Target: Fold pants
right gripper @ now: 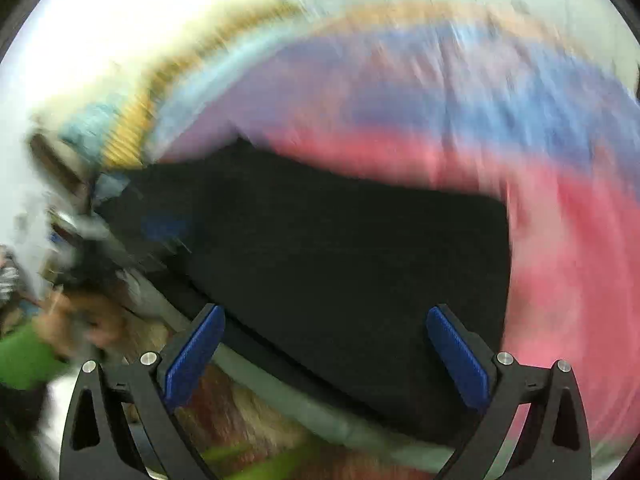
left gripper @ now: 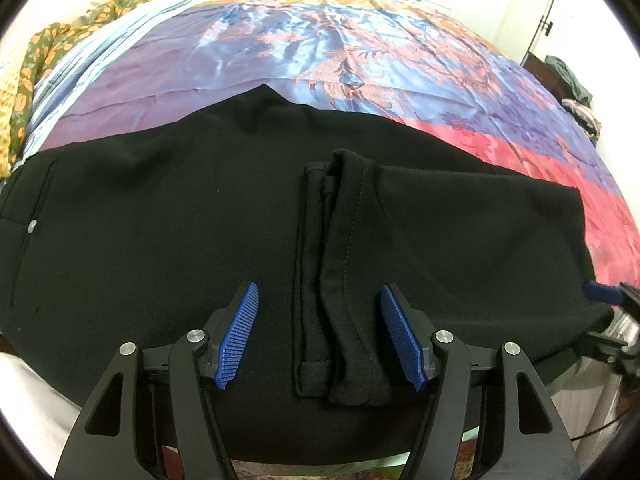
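Left of the left tool (left gripper: 320,336), the black, matte, smooth-woven pants (left gripper: 140,220) spread flat over the bed's glossy satin cover with purple, blue, orange and pink floral print (left gripper: 360,52); a slim welt pocket and a small pale button (left gripper: 33,226) show near that far-left edge. The left tool hangs just above the cloth with its ribbed blue pads (left gripper: 236,336) apart, gripping nothing. Straight ahead between those pads lie the stitched leg hems (left gripper: 336,280), bunched in soft vertical pleats on top of the wider panel.

The risk here, as I judge it: closing on that bunch may catch only the top layers, so the fold comes up uneven, and the slippery cover below could let the whole stack slide when pulled.

Right of the left tool, the folded edge (left gripper: 576,216) ends against the pink cover, and a blue tip of the right tool (left gripper: 600,292) shows just beside the pants' right corner.

In the right wrist view, heavily blurred, the right tool (right gripper: 324,360) also stands spread and empty, with the dark pants (right gripper: 340,260) ahead of it. Coming in fast, it could shove or wrinkle that edge before gripping.
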Available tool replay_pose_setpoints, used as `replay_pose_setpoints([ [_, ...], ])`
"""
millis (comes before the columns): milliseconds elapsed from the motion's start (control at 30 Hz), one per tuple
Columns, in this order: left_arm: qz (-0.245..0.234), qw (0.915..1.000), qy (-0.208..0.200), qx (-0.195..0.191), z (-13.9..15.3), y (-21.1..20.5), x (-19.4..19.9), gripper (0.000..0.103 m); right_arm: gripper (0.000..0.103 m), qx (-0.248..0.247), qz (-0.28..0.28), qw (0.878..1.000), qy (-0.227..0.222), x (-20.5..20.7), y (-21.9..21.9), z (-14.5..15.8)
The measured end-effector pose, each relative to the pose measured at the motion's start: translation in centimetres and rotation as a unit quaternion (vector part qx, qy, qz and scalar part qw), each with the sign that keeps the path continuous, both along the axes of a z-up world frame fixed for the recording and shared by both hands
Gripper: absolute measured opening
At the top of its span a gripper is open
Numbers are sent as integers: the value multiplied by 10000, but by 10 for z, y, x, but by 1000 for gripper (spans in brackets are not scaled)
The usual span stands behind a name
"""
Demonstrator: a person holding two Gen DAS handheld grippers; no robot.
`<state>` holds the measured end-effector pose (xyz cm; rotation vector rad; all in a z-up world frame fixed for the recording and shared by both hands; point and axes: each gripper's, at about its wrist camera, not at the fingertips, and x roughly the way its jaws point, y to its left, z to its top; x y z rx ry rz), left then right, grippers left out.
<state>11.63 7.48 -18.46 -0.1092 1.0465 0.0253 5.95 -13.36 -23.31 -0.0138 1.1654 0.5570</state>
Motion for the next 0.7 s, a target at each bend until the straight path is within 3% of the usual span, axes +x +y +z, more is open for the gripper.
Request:
replay_pose_setpoints([
  [33, -7, 10000, -1, 11, 0, 0, 0, 67, 101, 88, -66, 9994, -322, -5, -2, 0],
  [133, 1, 10000, 3, 4, -1, 0, 0, 67, 103, -57, 16, 9986, -530, -12, 3, 0],
  [367, -2, 10000, 9, 7, -1, -2, 0, 67, 103, 287, -158, 9981, -524, -11, -8, -1],
  [600, -12, 10000, 10, 0, -1, -1, 0, 67, 103, 158, -44, 9980, -606, -11, -2, 7],
  [700, -6, 10000, 8, -6, 0, -1, 0, 67, 102, 800, -207, 9928, -871, -13, -26, 39],
])
